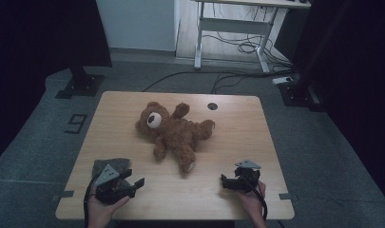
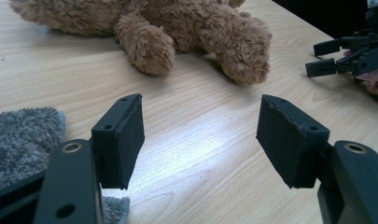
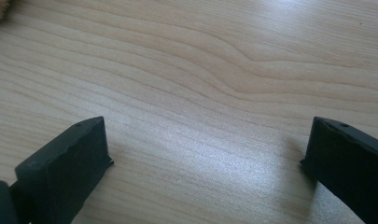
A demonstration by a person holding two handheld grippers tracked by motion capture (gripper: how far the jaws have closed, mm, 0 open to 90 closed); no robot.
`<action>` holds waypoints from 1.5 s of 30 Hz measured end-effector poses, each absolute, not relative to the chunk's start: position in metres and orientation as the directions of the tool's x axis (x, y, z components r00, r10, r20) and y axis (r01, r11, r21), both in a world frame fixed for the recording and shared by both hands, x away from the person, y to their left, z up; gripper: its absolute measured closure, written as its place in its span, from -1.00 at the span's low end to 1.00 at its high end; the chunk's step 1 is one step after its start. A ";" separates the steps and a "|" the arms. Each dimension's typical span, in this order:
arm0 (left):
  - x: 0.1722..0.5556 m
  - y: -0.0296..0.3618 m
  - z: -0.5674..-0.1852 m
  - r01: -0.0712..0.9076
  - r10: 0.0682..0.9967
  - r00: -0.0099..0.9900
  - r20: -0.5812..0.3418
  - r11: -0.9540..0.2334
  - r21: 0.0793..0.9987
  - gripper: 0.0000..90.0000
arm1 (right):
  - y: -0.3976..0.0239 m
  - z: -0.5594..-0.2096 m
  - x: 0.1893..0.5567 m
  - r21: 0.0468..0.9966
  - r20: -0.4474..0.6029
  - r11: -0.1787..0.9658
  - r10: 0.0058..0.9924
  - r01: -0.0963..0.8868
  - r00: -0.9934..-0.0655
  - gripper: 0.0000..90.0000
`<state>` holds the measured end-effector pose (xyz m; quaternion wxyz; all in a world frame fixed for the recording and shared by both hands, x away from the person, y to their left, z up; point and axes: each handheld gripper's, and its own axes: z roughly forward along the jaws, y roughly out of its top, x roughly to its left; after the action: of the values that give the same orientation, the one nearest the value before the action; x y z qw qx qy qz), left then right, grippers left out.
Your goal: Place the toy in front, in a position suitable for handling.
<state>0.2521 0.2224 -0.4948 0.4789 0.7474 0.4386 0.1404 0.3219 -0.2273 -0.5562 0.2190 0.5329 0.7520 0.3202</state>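
A brown teddy bear [image 1: 173, 133] is lying on its back near the middle of the wooden table [image 1: 228, 190], well ahead of both grippers and between them. Its fur is shaggy and curly, a warm tan-brown, with a pale cream muzzle carrying a dark nose, and a light patch showing on the sole of the foot nearest the person. Its head is pointing away and to the left, one arm is sticking up toward the far edge, and its two legs are splaying toward the near edge.

The left gripper [image 1: 133, 183] is resting low near the table's front left corner, its jaws standing wide apart with nothing between them. In the left gripper view [image 2: 200, 140] the bear's two plush feet [image 2: 196, 42] are lying straight ahead, apart from the jaws. A grey fuzzy cloth [image 2: 23, 135] is lying just beside and partly under this gripper, on its left.

The right gripper [image 1: 226, 183] is sitting near the front right, also gaping wide and holding nothing; bare wood grain is showing between its jaws [image 3: 205, 163].
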 end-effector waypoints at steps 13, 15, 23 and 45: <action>0.253 0.219 -0.494 0.520 0.808 0.554 -0.200 -0.149 0.841 -0.29 | -0.234 -0.553 0.315 0.762 0.061 0.151 0.951 0.630 -0.302 -0.74; 0.255 0.216 -0.493 0.514 0.812 0.551 -0.194 -0.147 0.845 -0.29 | -0.233 -0.551 0.314 0.768 0.068 0.148 0.949 0.623 -0.308 -0.74; 0.258 0.207 -0.487 0.493 0.803 0.572 -0.171 -0.169 0.854 -0.32 | -0.230 -0.546 0.312 0.792 0.089 0.140 0.936 0.595 -0.340 -0.74; 0.336 0.161 -0.481 0.521 0.810 0.581 -0.079 -0.296 0.801 -0.36 | -0.184 -0.503 0.322 0.856 0.117 0.152 0.874 0.494 -0.471 -0.73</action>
<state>0.3355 0.1610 -0.4814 0.4157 0.7860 0.4233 0.1737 0.3224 -0.1836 -0.5032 0.2104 0.4690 0.7291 0.4518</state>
